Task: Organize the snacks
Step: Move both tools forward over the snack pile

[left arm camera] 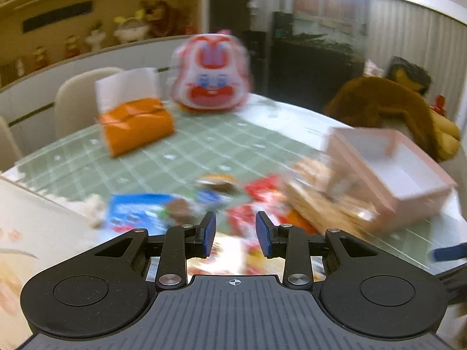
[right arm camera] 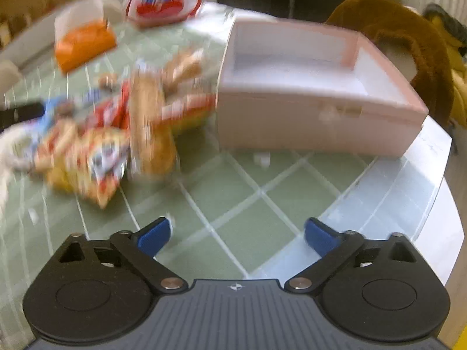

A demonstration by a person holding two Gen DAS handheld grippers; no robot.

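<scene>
My left gripper hangs over a heap of snacks on the green checked table. Its jaws stand narrow around a yellow, red and white snack packet that fills the gap low between the pads. Just beyond lie a blue packet, a red packet and a clear bag of bread rolls. To the right stands an open pink box with nothing showing inside. My right gripper is open over bare table. The pink box is ahead of it, with the snack heap to its left. Both views are blurred.
An orange tissue holder and a red and white cartoon bag stand at the far side of the table. A brown plush toy sits behind the box. The rounded table edge runs close on the right.
</scene>
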